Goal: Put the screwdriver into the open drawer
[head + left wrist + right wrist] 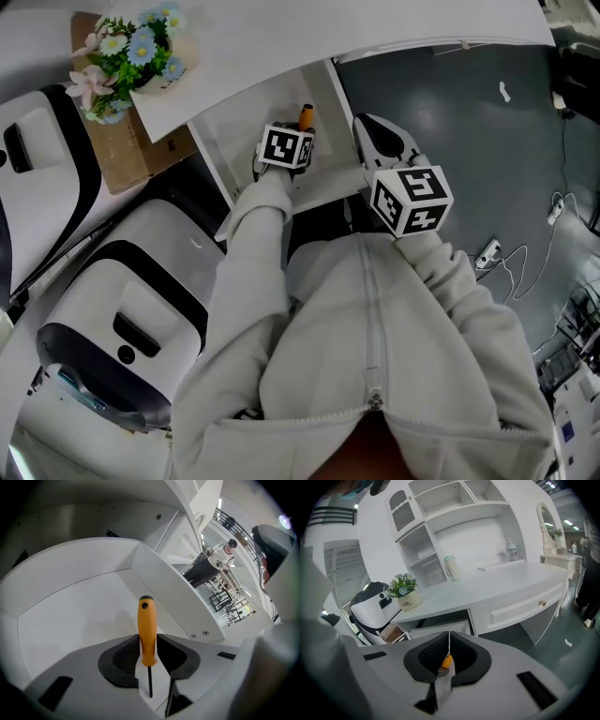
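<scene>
head view steeply down, left gripper view close inside drawer (70, 620), right gripper view facing desk (487, 590)

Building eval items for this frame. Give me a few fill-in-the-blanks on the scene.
The left gripper grips a screwdriver by its ___ handle.
The screwdriver is over a white drawer that stands ___.
The right gripper holds ___.
Missing: orange; open; nothing.

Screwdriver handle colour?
The screwdriver has an orange handle with a black end; the left gripper view shows it best.
</scene>
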A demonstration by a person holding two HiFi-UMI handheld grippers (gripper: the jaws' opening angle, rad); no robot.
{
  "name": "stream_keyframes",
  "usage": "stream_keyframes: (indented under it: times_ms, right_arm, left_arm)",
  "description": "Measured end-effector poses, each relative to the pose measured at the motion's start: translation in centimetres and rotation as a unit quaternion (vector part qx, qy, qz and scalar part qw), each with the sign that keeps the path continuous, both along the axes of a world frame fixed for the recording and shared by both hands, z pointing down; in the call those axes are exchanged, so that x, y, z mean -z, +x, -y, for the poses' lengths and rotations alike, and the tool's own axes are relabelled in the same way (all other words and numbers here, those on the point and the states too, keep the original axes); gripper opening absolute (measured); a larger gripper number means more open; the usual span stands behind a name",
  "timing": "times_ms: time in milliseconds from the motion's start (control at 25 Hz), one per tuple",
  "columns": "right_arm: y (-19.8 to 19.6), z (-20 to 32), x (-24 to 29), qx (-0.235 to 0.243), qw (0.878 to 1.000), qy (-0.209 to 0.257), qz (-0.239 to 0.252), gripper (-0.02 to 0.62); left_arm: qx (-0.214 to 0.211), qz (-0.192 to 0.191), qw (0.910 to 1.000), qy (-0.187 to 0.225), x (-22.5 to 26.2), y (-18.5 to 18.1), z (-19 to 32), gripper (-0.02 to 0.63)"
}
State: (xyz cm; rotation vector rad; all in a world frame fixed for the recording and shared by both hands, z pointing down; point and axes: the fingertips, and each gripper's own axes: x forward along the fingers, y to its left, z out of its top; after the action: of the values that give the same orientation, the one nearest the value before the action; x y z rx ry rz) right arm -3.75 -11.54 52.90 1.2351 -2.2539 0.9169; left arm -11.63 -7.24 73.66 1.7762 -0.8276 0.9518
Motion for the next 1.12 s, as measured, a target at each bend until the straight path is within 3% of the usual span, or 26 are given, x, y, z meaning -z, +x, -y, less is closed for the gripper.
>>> stream_keyframes:
  times_ms: [320,600,960,1120]
  right_arm:
    - [0.1,0.3,-0.5,0.002,1.000,-0.014,0.005,0.035]
    - [0.6,0.9,-0.8,0.008,1.000,-0.022,0.007,0.035]
    - [0.4,1.7,1.0,0.038,0.999,-0.007,0.022,0.035]
    - [0.4,1.7,2.0,0.057,0.998,-0.002,0.030,0.035]
  left_arm:
    - [0.007,-0.035,0.9994,-0.006,0.7,0.7,0.1,0.196]
    - [0.029,-0.042,0.9987,-0.003,2.0,0.1,-0.1,0.209]
    - [0.101,-0.080,0.9897,0.062,9.3,-1.8,1.1,0.208]
    - [0.140,-0.075,0.9806,0.115,13.0,-2.6,1.4,0.207]
